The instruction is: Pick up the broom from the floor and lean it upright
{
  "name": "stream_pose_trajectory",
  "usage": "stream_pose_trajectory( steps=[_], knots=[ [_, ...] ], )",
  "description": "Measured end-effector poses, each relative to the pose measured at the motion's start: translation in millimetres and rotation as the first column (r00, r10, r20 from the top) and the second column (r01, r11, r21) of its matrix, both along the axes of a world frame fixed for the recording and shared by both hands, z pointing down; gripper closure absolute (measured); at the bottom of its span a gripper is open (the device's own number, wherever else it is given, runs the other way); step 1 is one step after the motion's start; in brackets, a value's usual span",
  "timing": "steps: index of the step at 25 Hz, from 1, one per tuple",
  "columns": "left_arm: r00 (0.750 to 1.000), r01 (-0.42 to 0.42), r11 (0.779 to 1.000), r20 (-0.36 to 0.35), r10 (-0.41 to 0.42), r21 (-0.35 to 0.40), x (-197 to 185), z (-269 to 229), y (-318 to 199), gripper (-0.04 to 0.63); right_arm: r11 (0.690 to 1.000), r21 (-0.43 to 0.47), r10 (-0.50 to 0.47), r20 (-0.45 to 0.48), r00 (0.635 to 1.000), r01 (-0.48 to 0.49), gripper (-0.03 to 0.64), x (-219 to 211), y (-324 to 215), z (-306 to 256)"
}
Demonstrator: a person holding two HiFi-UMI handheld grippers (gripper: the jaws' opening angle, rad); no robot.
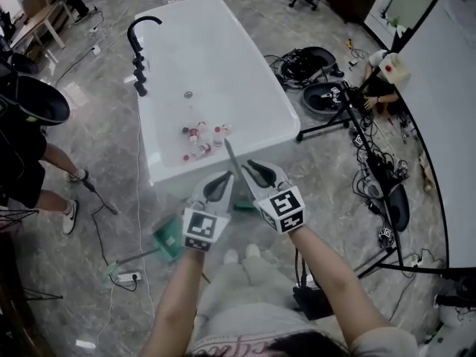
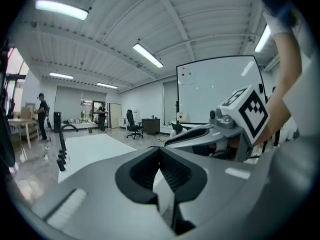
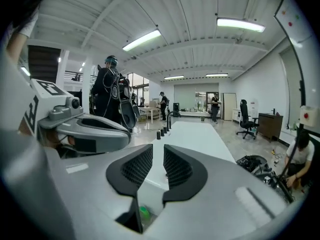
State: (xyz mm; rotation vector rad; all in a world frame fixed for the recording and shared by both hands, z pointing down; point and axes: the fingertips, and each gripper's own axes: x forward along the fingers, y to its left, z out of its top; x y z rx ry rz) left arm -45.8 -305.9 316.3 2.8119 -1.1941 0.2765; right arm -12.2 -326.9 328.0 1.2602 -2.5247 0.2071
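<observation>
The broom's thin dark-green handle (image 1: 231, 166) slants up against the front wall of the white bathtub (image 1: 245, 117), and its green head (image 1: 242, 206) shows low down between my two grippers. The left gripper (image 1: 225, 177) (image 2: 160, 150) is just left of the handle, with its tips touching and nothing visible between them. The right gripper (image 1: 251, 165) (image 3: 158, 146) is just right of the handle; a narrow gap separates its pads and the gap is empty. Neither gripper view shows the handle. A green bit (image 3: 144, 213) shows below the right jaws.
A green dustpan (image 1: 168, 236) with a long handle lies on the floor at lower left. Small bottles (image 1: 199, 138) lie in the tub, which has a black tap (image 1: 138, 54). A person (image 1: 30, 151) stands at left, another crouches by stands and cables (image 1: 372, 162) at right.
</observation>
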Motion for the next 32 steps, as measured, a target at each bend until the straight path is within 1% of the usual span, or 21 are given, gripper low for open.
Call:
stream_pose_trajectory(
  steps=[1,2,3,6,7,10,13,16,19,22,26,32],
  knots=[
    [1.000,-0.009,1.000,0.022,0.008,0.026,3,-9,0,0.597,1.000,0.018,-0.010,0.003,1.000,0.010,0.550,1,4,-11],
    [1.000,-0.016,0.999,0.025,0.015,0.044,6,-19,-1,0.597,0.999,0.034,-0.018,0.010,1.000,0.018,0.555,3,8,-21],
    [1.000,-0.019,0.998,0.011,0.019,0.053,8,-28,-1,0.597,0.999,0.046,-0.023,0.020,1.000,0.022,0.558,4,13,-30],
    [0.998,-0.019,0.998,-0.062,0.023,0.056,13,-57,0,0.597,0.997,0.073,-0.034,0.063,0.997,0.029,0.568,12,26,-57],
    [0.997,-0.019,0.998,-0.079,0.024,0.059,15,-67,1,0.597,0.996,0.082,-0.037,0.078,0.996,0.030,0.580,15,31,-65],
    [0.994,-0.012,0.997,-0.107,0.020,0.071,21,-86,6,0.597,0.993,0.108,-0.051,0.114,0.992,0.039,0.614,23,41,-89],
    [0.994,-0.002,0.998,-0.110,0.009,0.067,27,-94,11,0.597,0.993,0.108,-0.062,0.127,0.990,0.048,0.614,27,48,-104],
    [0.995,0.001,0.997,-0.103,0.007,0.071,27,-102,17,0.597,0.992,0.119,-0.057,0.111,0.992,0.043,0.615,27,51,-116],
    [0.993,0.000,0.996,-0.118,0.010,0.085,26,-112,22,0.597,0.992,0.128,-0.035,0.164,0.986,0.014,0.615,28,53,-130],
    [0.991,-0.008,0.995,-0.134,0.021,0.100,24,-121,22,0.597,0.995,0.097,0.010,0.197,0.980,-0.029,0.615,32,48,-133],
    [0.990,-0.006,0.994,-0.137,0.021,0.106,27,-125,17,0.597,0.997,0.083,-0.019,0.189,0.982,0.003,0.617,30,48,-135],
    [0.989,-0.005,0.992,-0.145,0.023,0.127,31,-130,13,0.597,0.992,0.116,-0.059,0.168,0.984,0.040,0.617,25,49,-141]
  ],
)
